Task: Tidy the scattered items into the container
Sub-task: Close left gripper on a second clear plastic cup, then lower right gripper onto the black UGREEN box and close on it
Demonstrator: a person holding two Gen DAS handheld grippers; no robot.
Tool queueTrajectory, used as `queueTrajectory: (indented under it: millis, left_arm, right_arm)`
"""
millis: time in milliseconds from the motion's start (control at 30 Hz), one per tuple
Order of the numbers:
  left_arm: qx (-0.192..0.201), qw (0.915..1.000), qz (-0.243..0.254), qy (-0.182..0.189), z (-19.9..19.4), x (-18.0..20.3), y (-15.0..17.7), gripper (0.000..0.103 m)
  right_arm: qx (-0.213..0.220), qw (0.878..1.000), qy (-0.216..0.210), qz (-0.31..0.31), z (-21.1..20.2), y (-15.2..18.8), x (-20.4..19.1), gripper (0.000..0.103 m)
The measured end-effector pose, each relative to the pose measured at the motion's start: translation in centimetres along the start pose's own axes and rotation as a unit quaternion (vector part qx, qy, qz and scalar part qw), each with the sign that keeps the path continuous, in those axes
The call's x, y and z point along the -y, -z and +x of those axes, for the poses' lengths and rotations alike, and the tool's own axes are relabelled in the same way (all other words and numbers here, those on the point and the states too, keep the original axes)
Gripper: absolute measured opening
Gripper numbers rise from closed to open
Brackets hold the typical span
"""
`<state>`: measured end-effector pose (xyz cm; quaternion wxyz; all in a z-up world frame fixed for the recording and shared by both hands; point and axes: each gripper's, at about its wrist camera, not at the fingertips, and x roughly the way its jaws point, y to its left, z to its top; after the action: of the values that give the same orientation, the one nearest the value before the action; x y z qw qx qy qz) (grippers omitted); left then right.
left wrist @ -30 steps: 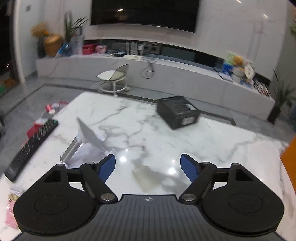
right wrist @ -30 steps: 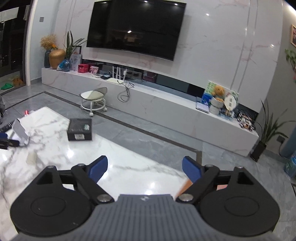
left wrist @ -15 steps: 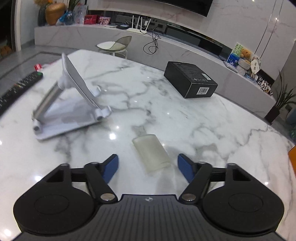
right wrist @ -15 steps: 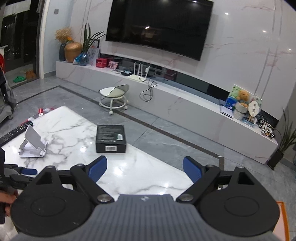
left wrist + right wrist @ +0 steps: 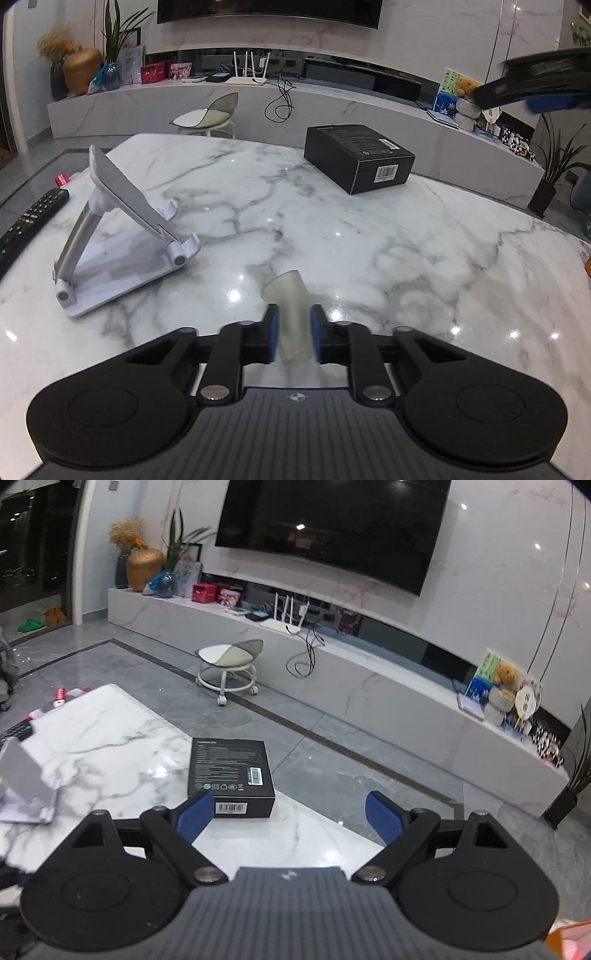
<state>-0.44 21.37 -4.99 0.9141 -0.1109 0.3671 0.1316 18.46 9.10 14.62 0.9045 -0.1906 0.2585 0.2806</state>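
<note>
A translucent pale case lies on the marble table, its near end between my left gripper's blue pads. The jaws are closing, and both pads touch the case's sides. A black box sits at the table's far edge and shows again as the black box in the right wrist view. My right gripper hangs open and empty just above and short of that box. In the left wrist view the right gripper is a dark blur at the upper right.
A white folding phone stand stands at the left, with a black remote beyond it at the table's left edge. An orange edge shows at the lower right. Past the table are a grey floor, a white stool and a TV bench.
My left gripper sank onto the pale case and its jaws drew in from wide apart to touching it. My right gripper swung left and down towards the black box, still open.
</note>
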Motion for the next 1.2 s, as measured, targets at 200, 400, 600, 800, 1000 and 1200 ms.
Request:
queueTrajectory:
  millis: [200,400,600,800,1000,1200]
  left_arm:
    - [-0.005,0.997,-0.071,0.03,0.1,-2.6,-0.7,0.009]
    - [0.007,0.9931,-0.107,0.047,-0.3,-3.7,-1.7,0.009]
    - [0.009,0.9897,-0.131,0.057,0.1,-4.9,-2.0,0.009]
    - [0.009,0.9841,-0.163,0.068,0.7,-6.4,-2.3,0.009]
    - [0.009,0.9825,-0.167,0.082,1.3,-6.4,-2.6,0.009]
    - [0.008,0.9809,-0.175,0.085,1.6,-6.7,-2.6,0.01]
  right_arm:
    - [-0.022,1.0,-0.014,0.006,4.8,-0.2,-1.3,0.091]
    - [-0.038,0.999,-0.037,0.006,8.7,-0.8,-3.2,0.095]
    - [-0.066,0.996,-0.06,0.017,12.4,-1.4,-4.5,0.099]
    - [-0.094,0.993,-0.066,0.009,15.4,-1.5,-5.2,0.102]
    - [-0.101,0.993,-0.064,-0.019,17.5,-1.7,-5.5,0.103]
    - [-0.136,0.987,-0.077,-0.034,18.9,-3.1,-5.0,0.103]
